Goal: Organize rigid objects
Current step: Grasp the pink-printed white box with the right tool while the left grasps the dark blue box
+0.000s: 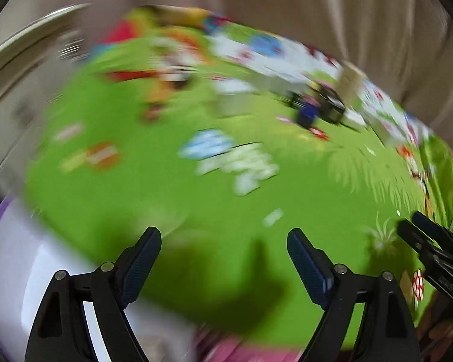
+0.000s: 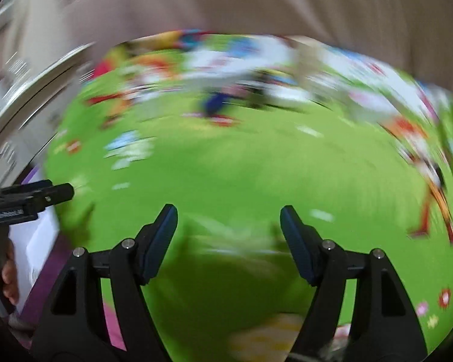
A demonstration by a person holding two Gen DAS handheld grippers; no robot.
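Both views motion-blurred; left gripper (image 1: 223, 236) and right gripper (image 2: 229, 215) each hang over the green printed mat (image 1: 166, 211) with jaws spread wide, nothing between them. A dark blue-and-black object (image 1: 314, 108), too smeared to identify, sits on the mat's far side near a pale upright box (image 1: 350, 81), well apart from both grippers

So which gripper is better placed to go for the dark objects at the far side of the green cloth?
Probably the right gripper: the dark objects lie nearly straight ahead of it, but up to the right of the left gripper. Both are open and empty; blur limits certainty.
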